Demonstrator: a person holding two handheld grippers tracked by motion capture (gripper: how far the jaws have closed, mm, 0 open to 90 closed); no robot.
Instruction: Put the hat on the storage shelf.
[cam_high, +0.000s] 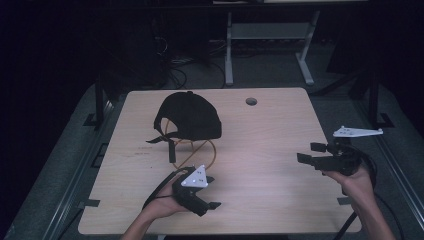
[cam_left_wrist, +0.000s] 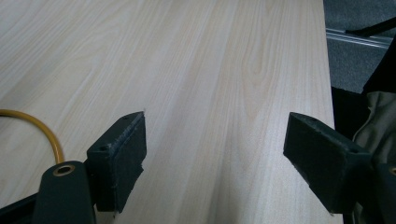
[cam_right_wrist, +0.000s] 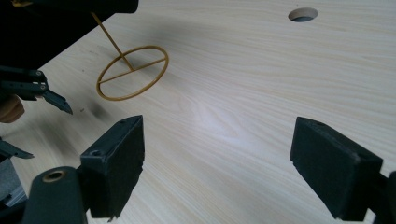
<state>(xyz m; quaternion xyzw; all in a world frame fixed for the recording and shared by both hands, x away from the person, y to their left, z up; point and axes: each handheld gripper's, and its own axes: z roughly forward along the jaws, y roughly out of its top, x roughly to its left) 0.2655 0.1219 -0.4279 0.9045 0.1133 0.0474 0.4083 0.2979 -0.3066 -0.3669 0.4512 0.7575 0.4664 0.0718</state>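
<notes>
A black cap (cam_high: 191, 115) sits on a yellow wire stand whose ring base (cam_high: 201, 150) rests on the wooden table (cam_high: 260, 135), left of centre. My left gripper (cam_high: 213, 191) is near the front edge, just in front of the ring, open with nothing between its jaws. In the left gripper view it (cam_left_wrist: 217, 119) spans bare wood, with an arc of the yellow ring (cam_left_wrist: 44, 130) at the left. My right gripper (cam_high: 307, 152) hovers open at the table's right side, pointing left. In its own view it (cam_right_wrist: 219, 122) is empty, facing the ring base (cam_right_wrist: 133, 72) and the cap (cam_right_wrist: 56, 14).
A round cable hole (cam_high: 251, 101) lies at the table's back centre, also seen as the hole (cam_right_wrist: 302, 14) in the right gripper view. Dark floor, cables and a white desk frame (cam_high: 229, 50) lie beyond the far edge. The left gripper's tips (cam_right_wrist: 46, 95) show at the left.
</notes>
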